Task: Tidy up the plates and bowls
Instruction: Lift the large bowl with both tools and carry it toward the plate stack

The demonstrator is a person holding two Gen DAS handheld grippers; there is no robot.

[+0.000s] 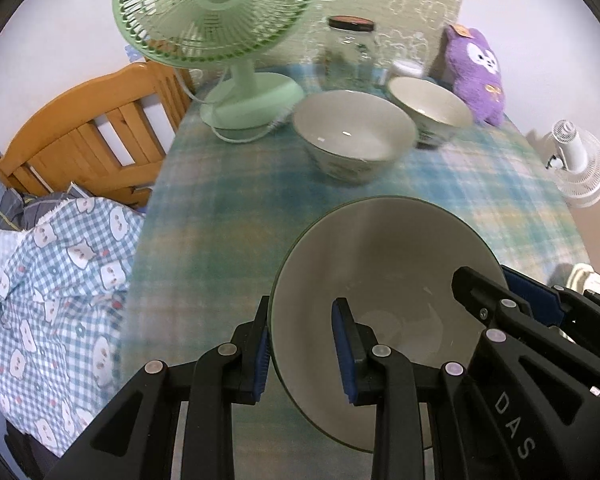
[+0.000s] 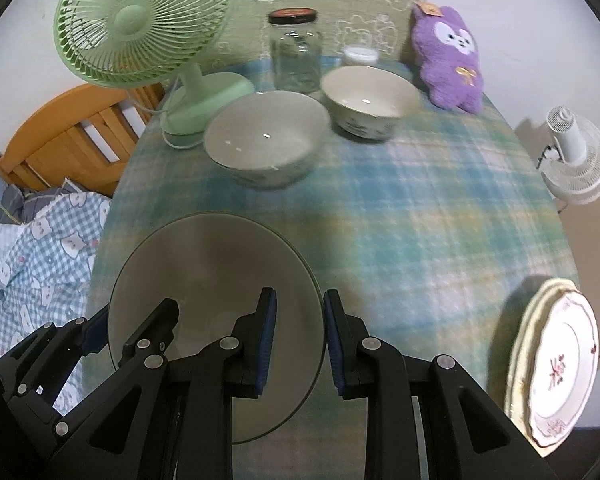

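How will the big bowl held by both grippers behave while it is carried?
The big bowl looks like glazed ceramic, so probably stiff, rather heavy and breakable. Its glossy wall could slip, since the left gripper and right gripper clamp only its thin rim on opposite sides.

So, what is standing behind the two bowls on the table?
Behind the two bowls stand a glass jar with a dark lid and a small white-lidded container. The container's lower part is covered by the farther bowl, so its contents cannot be seen.
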